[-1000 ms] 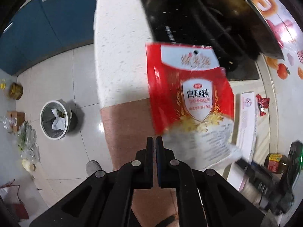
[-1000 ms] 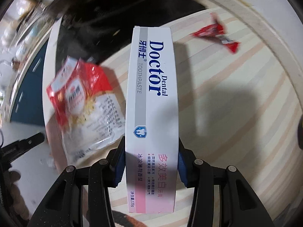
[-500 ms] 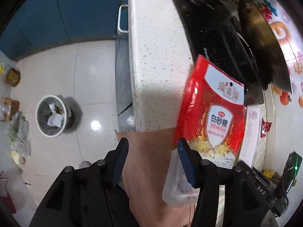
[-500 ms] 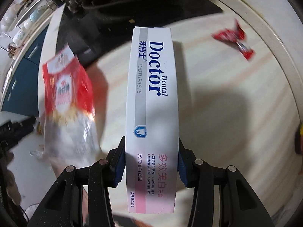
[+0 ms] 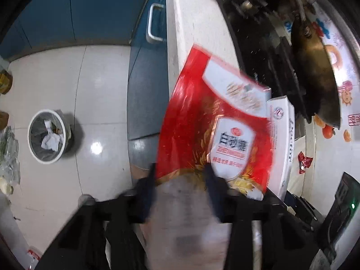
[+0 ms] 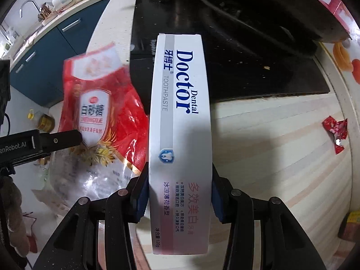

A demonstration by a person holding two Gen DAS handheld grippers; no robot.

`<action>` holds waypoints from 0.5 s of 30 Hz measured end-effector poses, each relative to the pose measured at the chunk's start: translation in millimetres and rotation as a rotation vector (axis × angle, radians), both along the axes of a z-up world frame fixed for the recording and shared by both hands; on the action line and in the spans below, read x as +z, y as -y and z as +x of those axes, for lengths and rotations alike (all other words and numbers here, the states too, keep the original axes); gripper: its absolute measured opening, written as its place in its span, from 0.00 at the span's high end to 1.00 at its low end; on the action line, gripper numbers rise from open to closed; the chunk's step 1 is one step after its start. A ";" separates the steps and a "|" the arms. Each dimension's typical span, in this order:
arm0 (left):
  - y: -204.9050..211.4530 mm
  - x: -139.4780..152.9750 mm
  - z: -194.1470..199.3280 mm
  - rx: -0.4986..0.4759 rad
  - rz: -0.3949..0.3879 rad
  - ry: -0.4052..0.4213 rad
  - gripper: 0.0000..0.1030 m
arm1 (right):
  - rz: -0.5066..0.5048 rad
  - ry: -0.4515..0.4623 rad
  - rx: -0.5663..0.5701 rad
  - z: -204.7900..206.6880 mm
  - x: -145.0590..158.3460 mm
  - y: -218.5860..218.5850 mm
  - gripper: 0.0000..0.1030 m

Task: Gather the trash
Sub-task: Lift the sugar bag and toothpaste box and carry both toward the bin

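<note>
Clamping the long white cardboard toothpaste box [image 6: 181, 121] above the striped tabletop [image 6: 281, 157], the right tool [image 6: 180, 198] carries it binward, while the left tool [image 5: 180, 186] closes on the red-and-clear plastic sugar bag [image 5: 216, 135]; the round waste bin [image 5: 47, 136] waits on the floor.

light: dim, floor [image 5: 96, 148] glare | blur: left view smeared | edges: fisheye-warped

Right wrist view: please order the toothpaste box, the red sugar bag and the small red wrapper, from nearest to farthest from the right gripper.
1. toothpaste box, between the jaws.
2. red sugar bag, left, beside the box.
3. small red wrapper, far right on the counter.
</note>
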State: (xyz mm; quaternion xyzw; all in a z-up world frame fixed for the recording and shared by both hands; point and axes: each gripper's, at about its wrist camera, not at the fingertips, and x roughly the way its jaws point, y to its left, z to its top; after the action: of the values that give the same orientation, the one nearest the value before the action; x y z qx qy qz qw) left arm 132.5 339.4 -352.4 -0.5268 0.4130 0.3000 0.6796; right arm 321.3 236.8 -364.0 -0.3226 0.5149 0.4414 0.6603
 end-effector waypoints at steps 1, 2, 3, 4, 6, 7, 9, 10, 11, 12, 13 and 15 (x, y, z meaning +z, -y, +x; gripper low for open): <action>0.3 4.7 -3.9 0.005 0.007 0.013 0.82 | 0.000 -0.010 -0.008 2.2 1.2 0.6 0.53; 0.6 9.4 -5.8 0.007 0.012 0.016 0.84 | 0.002 -0.020 -0.013 1.2 0.6 1.3 0.53; 1.2 14.6 -7.9 0.009 0.026 0.011 0.86 | 0.006 -0.038 -0.024 1.0 0.6 2.6 0.53; 2.1 21.9 -10.0 0.009 0.050 -0.006 0.88 | 0.006 -0.043 -0.031 1.3 2.5 4.5 0.53; 2.5 35.0 -15.1 0.013 0.094 -0.025 0.88 | 0.015 -0.036 -0.044 -14.5 -0.3 8.5 0.53; 2.1 44.5 -19.5 0.018 0.129 -0.046 0.88 | 0.021 -0.038 -0.053 -13.5 1.1 6.9 0.53; 0.3 59.9 -32.3 0.035 0.183 -0.063 0.89 | 0.039 -0.049 -0.073 -15.7 12.1 14.8 0.53; -1.1 69.2 -41.0 0.042 0.208 -0.065 0.89 | 0.047 -0.052 -0.079 -17.6 16.6 15.8 0.53; -3.9 75.8 -50.6 0.051 0.225 -0.066 0.89 | 0.056 -0.056 -0.082 -21.3 22.8 16.1 0.53; -6.2 82.8 -59.7 0.065 0.242 -0.068 0.89 | 0.066 -0.056 -0.079 -27.3 30.3 15.2 0.53; -9.7 90.5 -71.4 0.076 0.258 -0.069 0.89 | 0.077 -0.057 -0.077 -33.1 36.8 13.7 0.53; -15.6 100.2 -93.6 0.104 0.284 -0.075 0.89 | 0.095 -0.063 -0.061 -47.2 50.0 8.9 0.53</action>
State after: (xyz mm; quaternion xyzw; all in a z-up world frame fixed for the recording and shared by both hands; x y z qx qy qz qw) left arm 38.9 355.0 -252.2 -0.4346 0.3635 0.4095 0.7150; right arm 274.2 227.9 -314.1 -0.2610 0.5235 0.4551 0.6714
